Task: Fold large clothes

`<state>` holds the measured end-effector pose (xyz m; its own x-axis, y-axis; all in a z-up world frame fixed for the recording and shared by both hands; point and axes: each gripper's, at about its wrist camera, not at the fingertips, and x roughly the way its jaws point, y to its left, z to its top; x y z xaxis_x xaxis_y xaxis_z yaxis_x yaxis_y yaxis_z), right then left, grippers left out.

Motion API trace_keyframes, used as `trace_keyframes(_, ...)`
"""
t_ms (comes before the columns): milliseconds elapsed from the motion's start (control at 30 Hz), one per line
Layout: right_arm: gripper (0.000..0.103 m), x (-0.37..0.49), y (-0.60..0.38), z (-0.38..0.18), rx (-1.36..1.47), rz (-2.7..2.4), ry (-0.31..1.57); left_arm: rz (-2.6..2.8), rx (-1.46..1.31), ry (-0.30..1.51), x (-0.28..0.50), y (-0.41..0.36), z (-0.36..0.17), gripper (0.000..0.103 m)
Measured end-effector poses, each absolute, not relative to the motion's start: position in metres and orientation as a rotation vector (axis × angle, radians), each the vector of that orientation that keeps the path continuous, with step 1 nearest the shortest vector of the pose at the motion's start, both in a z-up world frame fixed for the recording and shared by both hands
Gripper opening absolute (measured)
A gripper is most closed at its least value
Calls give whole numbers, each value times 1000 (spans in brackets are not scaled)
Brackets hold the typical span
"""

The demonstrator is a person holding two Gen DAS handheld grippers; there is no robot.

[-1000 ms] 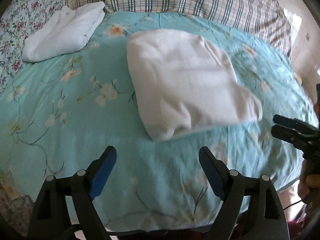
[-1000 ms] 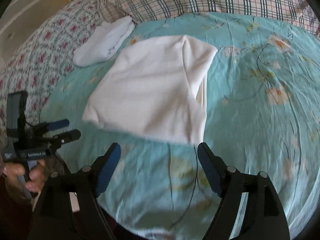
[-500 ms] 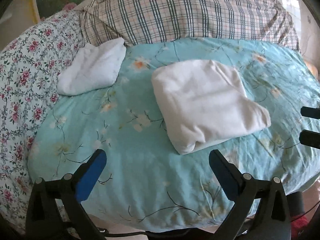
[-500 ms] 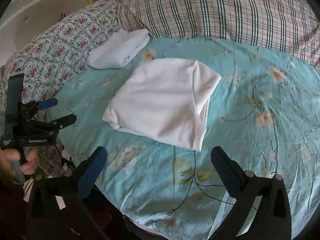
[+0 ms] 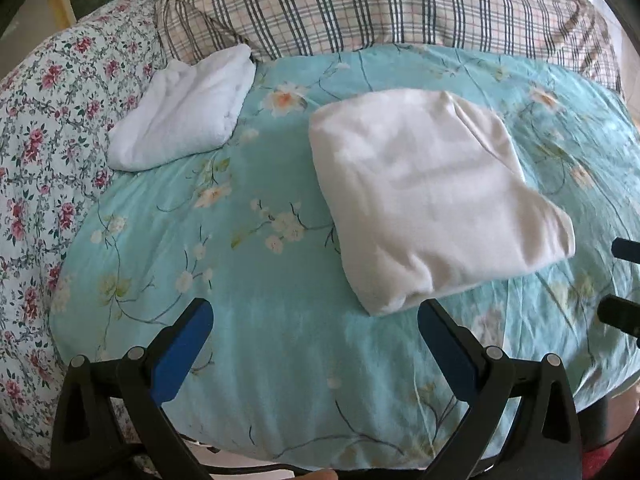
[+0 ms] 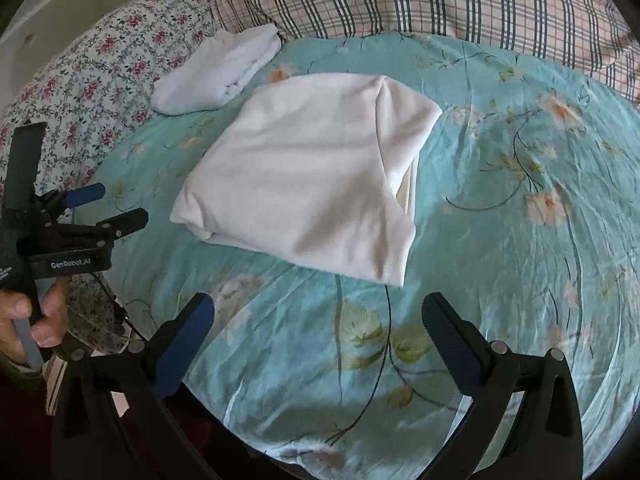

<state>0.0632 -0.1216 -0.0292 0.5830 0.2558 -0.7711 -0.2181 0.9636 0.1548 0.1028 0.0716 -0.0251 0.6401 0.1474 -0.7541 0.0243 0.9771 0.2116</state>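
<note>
A folded white garment point(image 5: 420, 200) point(image 6: 312, 176) lies flat in the middle of the teal flowered bedspread point(image 5: 256, 264) point(image 6: 520, 208). A second folded white garment point(image 5: 184, 120) point(image 6: 220, 76) rests further back on the left, by the pillows. My left gripper point(image 5: 314, 312) point(image 6: 120, 202) hovers over the near part of the bed, open wide and holding nothing, just short of the garment's near left corner. My right gripper point(image 6: 318, 304) point(image 5: 614, 280) is open wide too, a little short of the garment's near edge, with only bedspread between its fingers.
A plaid pillow point(image 5: 360, 4) point(image 6: 440, 0) runs along the head of the bed. A rose-patterned cover point(image 5: 36, 152) point(image 6: 100, 68) lies on the left side. The bed's near edge drops off just below both grippers. A hand point(image 6: 24, 320) holds the left gripper's handle.
Both grippers' jaws have spread wider. Both have drawn back and up from the folded garment, which lies still, and more of the pillows shows.
</note>
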Motion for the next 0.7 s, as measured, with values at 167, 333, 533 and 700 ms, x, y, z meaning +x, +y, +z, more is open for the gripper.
trace_keyframes(167,103,80,-121,-20,31,286,898,74,209,864,111,70,-16,102)
trace_keyframes(333,103,94,-118,-11,19,299,889,74,210,860,115,68,-12,102)
trace_keyframes(533,103,103,-116,-10,9,316,896,68,211,866,119,67,-11,102)
trace_keyframes(700,103,108,-115,-11,8,320,907,69,203,874,122,68,-11,102)
